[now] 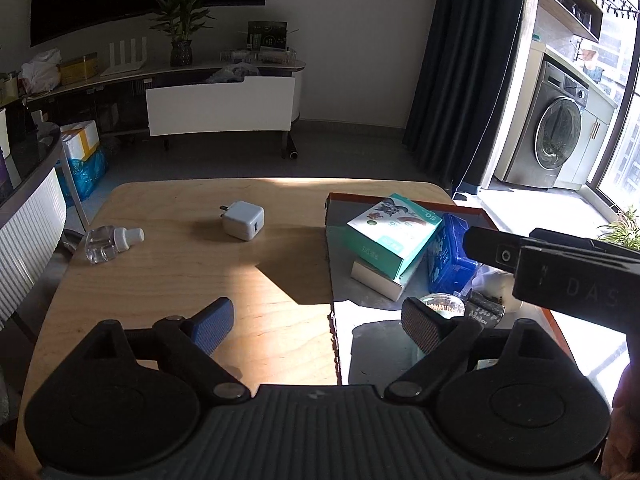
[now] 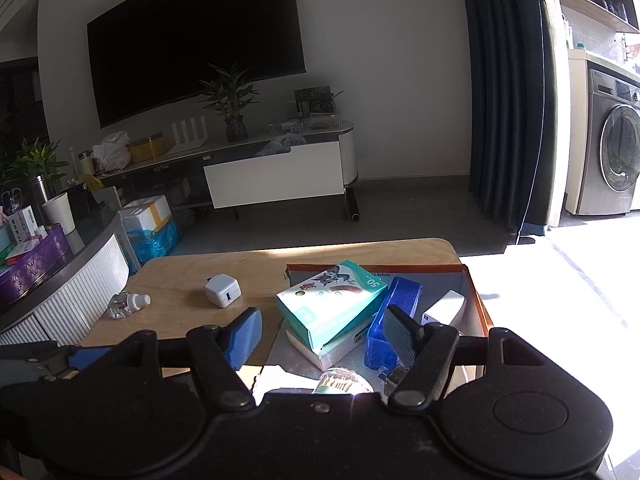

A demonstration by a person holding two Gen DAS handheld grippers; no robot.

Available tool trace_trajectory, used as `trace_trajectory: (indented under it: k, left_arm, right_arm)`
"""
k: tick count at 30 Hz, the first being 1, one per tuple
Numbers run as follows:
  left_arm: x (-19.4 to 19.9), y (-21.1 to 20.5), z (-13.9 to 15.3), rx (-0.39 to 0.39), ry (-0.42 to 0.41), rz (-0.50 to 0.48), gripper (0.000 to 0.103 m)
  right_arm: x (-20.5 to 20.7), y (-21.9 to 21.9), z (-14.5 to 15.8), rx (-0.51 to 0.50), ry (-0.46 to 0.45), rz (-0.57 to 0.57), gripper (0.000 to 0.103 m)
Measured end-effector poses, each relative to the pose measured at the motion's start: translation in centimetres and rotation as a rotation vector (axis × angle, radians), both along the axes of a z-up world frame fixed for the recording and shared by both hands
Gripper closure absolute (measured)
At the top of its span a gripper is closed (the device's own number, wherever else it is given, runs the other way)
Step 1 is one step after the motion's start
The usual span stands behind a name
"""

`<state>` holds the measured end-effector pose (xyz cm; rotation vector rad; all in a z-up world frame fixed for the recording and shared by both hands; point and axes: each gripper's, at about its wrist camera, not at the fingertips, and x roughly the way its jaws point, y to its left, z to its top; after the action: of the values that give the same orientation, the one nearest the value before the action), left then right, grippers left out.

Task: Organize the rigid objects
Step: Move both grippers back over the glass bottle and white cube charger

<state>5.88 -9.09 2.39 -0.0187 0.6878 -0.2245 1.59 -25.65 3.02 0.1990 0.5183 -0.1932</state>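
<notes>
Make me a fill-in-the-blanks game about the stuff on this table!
1. The white charger lies on the bare ____.
2. The teal box lies inside the ____.
3. The clear bottle has a ____ cap.
4. Both pairs of jaws hold ____.

Missing words: table; tray; white; nothing

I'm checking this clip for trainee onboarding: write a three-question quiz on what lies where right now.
1. True or false: the white charger lies inside the cardboard tray.
2. What leans on the teal box's right side? A) blue box B) a mug
3. Which item lies nearest the wooden table's left edge?

Key: 1 false, it sits on the bare table; 2 A; 3 the clear bottle.
</notes>
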Motion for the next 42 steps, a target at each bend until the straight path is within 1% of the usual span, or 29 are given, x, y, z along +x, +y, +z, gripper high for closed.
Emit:
trace_trajectory:
  k: [8,16,28,35,42]
  left_arm:
    - [0.2,3.3,0.3,0.014,-0.002,0.08,0.003]
    - [0.4,6.2,0.1,0.016,0.003,0.14,0.0]
    - [1.4,10.7,-0.4,-0.001,0.023,0.245,0.0]
    - [2.4,12.4,-0.8,-0.006,0.032,0.283,0.0]
    - [4.0,13.3,-1.7,-0.008,0.051,0.305,0.0]
  right_arm:
    - [1.6,2.9,0.0,-0.019,0.018,0.044,0.016]
    - [3.0,5.3,-0.2,-0.015,0.04,0.09,0.015]
    - [6.0,8.9,-0.6,-0.018,0.073,0.158,0.014]
    - [7.6,10.4,-1.2,-0.019,0.093,0.19,0.014]
    - [9.2,10.9,-2.3,-0.02,0.122,0.196,0.014]
